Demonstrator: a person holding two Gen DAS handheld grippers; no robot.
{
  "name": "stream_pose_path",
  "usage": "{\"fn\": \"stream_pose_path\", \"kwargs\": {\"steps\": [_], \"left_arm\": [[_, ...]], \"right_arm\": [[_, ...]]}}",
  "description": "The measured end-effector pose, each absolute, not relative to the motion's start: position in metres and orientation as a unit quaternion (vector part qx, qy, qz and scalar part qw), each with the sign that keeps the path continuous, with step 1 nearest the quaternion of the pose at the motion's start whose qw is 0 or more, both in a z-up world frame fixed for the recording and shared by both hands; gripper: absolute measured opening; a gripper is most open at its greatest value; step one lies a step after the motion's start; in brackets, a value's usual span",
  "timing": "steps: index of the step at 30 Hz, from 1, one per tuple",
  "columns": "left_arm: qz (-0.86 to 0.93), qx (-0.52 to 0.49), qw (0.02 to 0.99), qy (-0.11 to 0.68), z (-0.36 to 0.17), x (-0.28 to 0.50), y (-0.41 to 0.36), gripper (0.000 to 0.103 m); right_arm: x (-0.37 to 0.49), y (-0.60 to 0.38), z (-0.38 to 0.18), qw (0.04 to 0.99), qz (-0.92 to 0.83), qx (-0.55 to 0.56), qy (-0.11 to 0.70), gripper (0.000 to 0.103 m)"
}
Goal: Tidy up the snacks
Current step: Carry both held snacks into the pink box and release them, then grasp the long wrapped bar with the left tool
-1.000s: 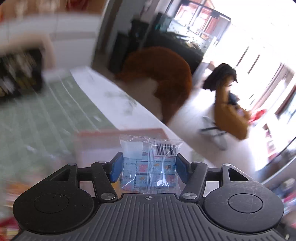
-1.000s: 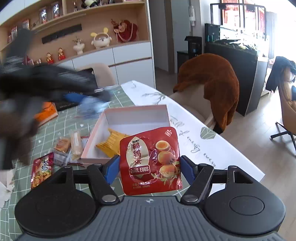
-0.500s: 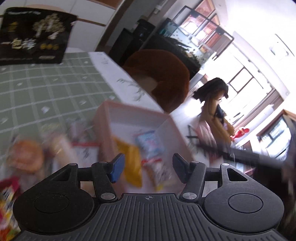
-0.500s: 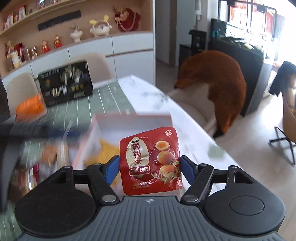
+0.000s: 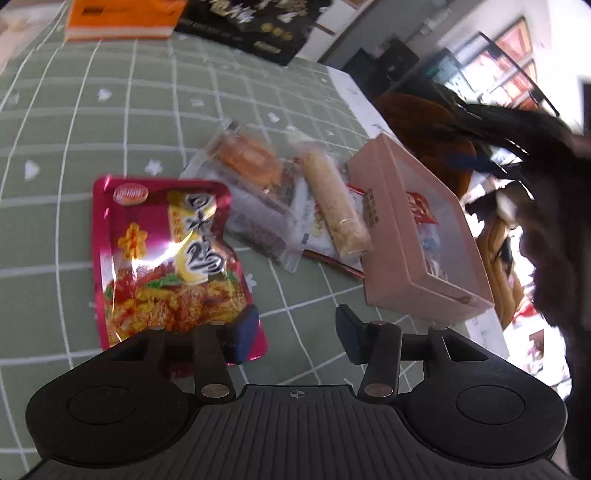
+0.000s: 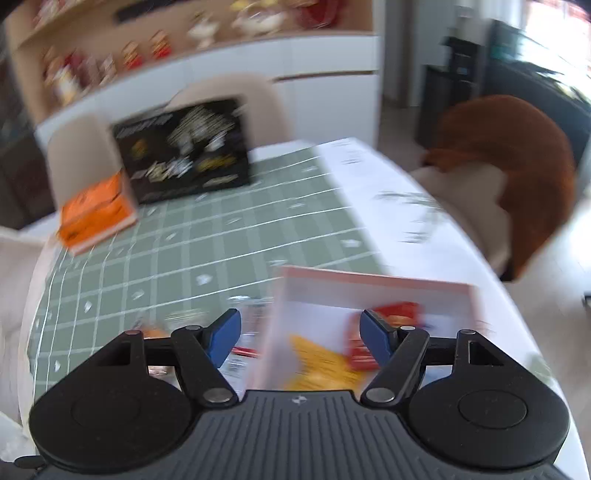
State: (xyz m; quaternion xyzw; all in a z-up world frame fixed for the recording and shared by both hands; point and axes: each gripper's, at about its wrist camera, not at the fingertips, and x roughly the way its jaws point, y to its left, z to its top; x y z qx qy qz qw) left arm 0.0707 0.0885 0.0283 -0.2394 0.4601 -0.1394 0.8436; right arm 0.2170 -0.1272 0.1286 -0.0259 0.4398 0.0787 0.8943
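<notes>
My left gripper (image 5: 295, 328) is open and empty, low over the green checked cloth, with its left finger over the corner of a red foil snack pouch (image 5: 166, 254). Clear-wrapped snacks (image 5: 258, 173) and a long beige roll (image 5: 338, 210) lie between the pouch and the pink box (image 5: 424, 266). My right gripper (image 6: 300, 338) is open and empty above the pink box (image 6: 369, 280), which holds a red quail-egg pouch (image 6: 395, 314) and a yellow packet (image 6: 317, 362). The right wrist view is blurred.
An orange box (image 5: 122, 18) and a black gift box (image 5: 255, 22) stand at the far side of the table; both also show in the right wrist view (image 6: 96, 214), (image 6: 184, 151). A brown-draped chair (image 6: 517, 166) stands beyond the table's right edge.
My left gripper dropped its clear packet in the box, then swung left over the red pouch. My right gripper let go of the quail-egg pouch, which now lies in the box.
</notes>
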Motion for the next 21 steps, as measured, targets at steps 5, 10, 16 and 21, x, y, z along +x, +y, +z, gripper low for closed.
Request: {"fn": "stream_pose_path", "kwargs": {"steps": [5,10,16,21], "left_arm": [[-0.166,-0.219,0.846,0.456,0.041,0.069,0.083,0.051],[-0.191,-0.234,0.836,0.459,0.038,0.077,0.085,0.051],[-0.169,-0.268,0.829,0.461,0.029,0.078,0.104,0.049],[-0.143,-0.284,0.825,0.466,0.029,0.079,0.11,0.049]], "right_arm": [[0.274,-0.051,0.091,0.864,0.081,-0.11,0.485,0.027],[0.329,-0.015,0.042,0.841,0.034,-0.22,0.494,0.023],[0.322,-0.011,0.017,0.81,0.051,-0.273,0.517,0.014],[0.281,-0.011,0.03,0.798,0.109,-0.258,0.534,0.014]]}}
